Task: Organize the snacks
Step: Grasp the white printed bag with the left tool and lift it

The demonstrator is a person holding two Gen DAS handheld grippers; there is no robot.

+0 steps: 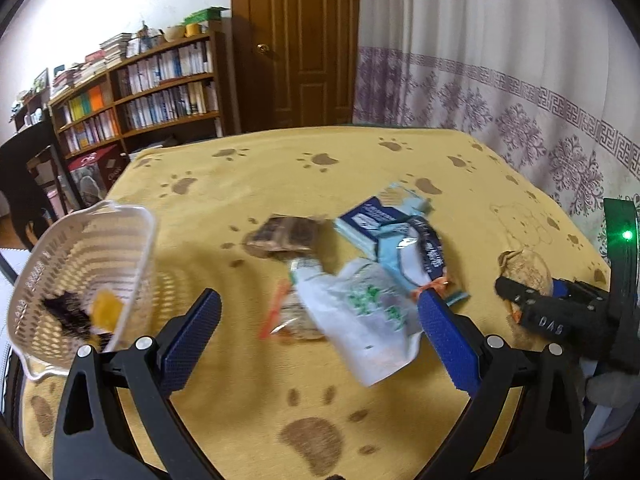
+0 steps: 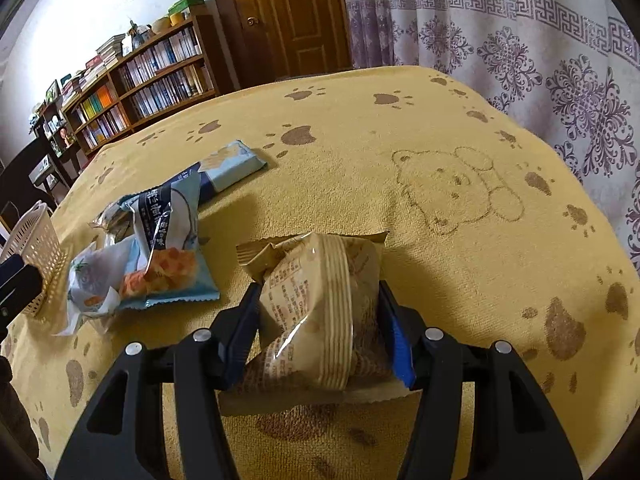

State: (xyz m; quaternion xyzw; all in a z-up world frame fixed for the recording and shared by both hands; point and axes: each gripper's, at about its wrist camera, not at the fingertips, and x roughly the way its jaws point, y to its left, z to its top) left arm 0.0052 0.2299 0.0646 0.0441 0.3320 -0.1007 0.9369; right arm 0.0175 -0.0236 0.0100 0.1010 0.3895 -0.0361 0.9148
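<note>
My left gripper (image 1: pixel 318 296) is open just over the yellow paw-print cloth. A white packet with green print (image 1: pixel 360 316) lies on the cloth between its blue fingers (image 1: pixel 192 332). Beyond it lie a brown packet (image 1: pixel 284 234), a small clear packet with orange edge (image 1: pixel 288 316) and light blue packets (image 1: pixel 400 248). A white slotted basket (image 1: pixel 48 264) at the left holds a dark packet (image 1: pixel 64 308) and a yellow one (image 1: pixel 106 308). My right gripper (image 2: pixel 320 286) is shut on a tan snack packet (image 2: pixel 316 312), low over the cloth, to the right of the pile (image 2: pixel 168 240).
The cloth-covered table (image 2: pixel 440 120) has bare room at the back and right. A patterned curtain (image 2: pixel 540 60) hangs close behind its right edge. A bookshelf (image 1: pixel 160 80) and a wooden door (image 1: pixel 304 40) stand beyond the far edge. The basket (image 2: pixel 36 248) sits at the table's left edge.
</note>
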